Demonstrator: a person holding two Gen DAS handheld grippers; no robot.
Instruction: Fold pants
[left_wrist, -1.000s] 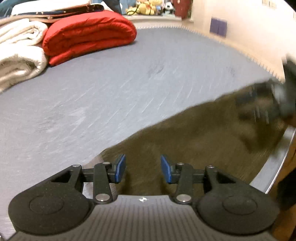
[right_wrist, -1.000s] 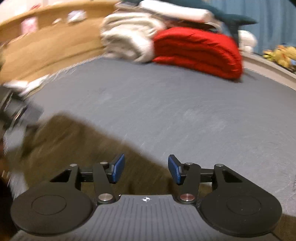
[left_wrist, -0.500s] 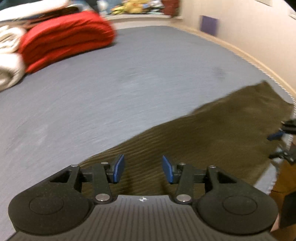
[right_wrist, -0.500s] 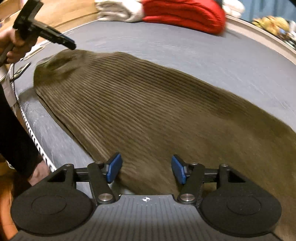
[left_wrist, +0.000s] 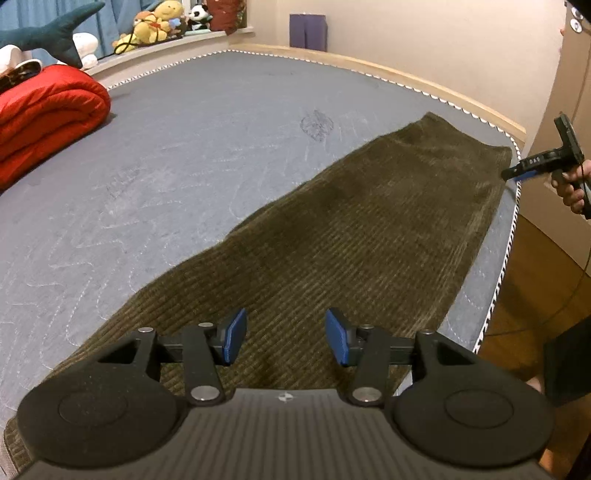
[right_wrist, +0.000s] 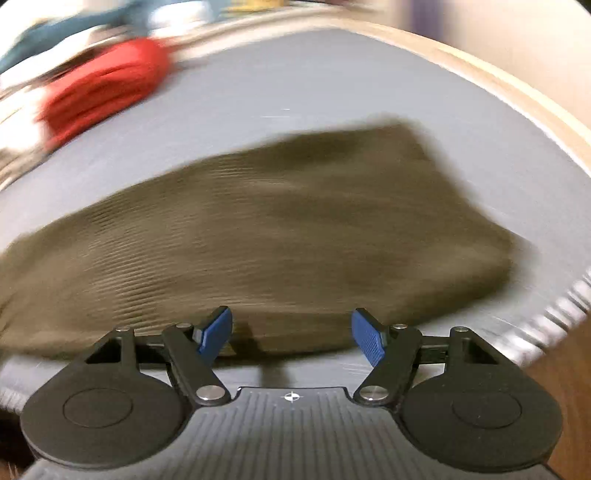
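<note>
the grey bed (left_wrist: 207, 155) carries everything. the pants (left_wrist: 362, 240) lie flat along its near edge, already doubled into one long band, likely laid out straight so they can be folded end to end. they are olive-brown corduroy, finely ribbed, smooth, one end squared off. the left tool (left_wrist: 282, 334) hangs over one end, the right tool (right_wrist: 291, 330) at the other; both have just been opening, pads apart, nothing between them.

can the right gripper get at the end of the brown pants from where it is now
Probably yes. The right gripper hovers open just above the near edge of the pants, which lie flat on the mattress with nothing between.
</note>
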